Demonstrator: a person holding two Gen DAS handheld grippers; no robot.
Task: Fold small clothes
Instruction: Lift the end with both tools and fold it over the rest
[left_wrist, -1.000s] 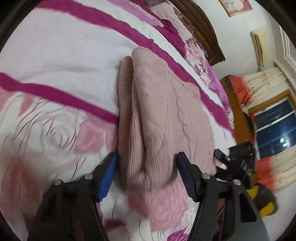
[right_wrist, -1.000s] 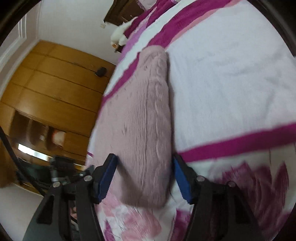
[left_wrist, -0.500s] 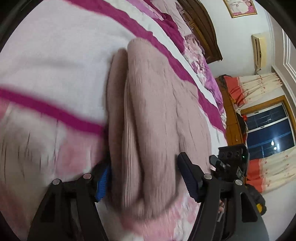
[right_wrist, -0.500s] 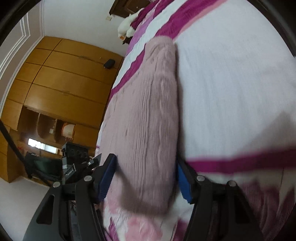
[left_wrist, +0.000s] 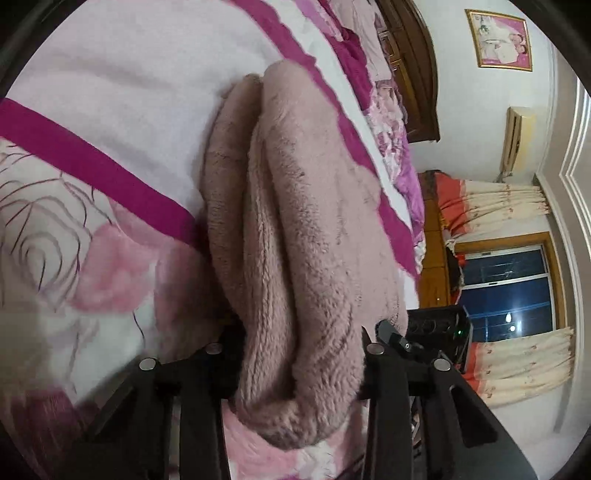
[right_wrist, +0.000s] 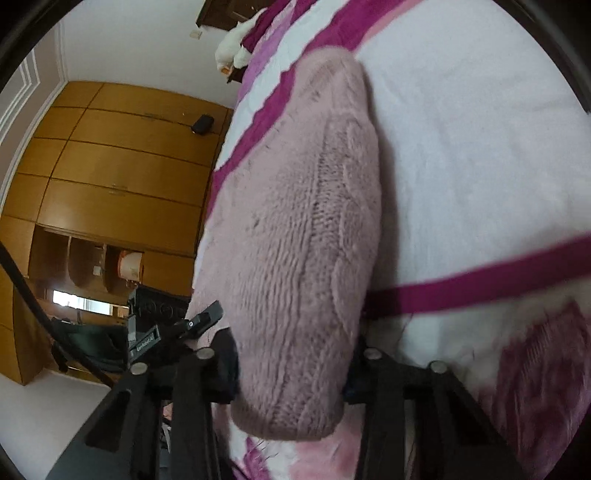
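Place: home bedroom
Signs: bed quilt (left_wrist: 110, 74), wooden headboard (left_wrist: 417, 74), wardrobe (right_wrist: 122, 166), curtains (left_wrist: 498, 206), framed photo (left_wrist: 498, 38)

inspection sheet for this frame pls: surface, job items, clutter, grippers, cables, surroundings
Surface: bedspread, white with magenta stripes and pink rose print.
Job's things: one pink knit garment, folded in layers, lying on the bedspread; same garment in the right wrist view.
Clutter: white bundle at the far end of the bed; what it is cannot be told.
Grippers: left gripper and right gripper each have jaws that have just been closing, now pressed on the garment's near edge.
Cables: dark cable or strap crossing the floor side.
Surroundings: wooden headboard, framed picture, curtained window, wooden wardrobe.
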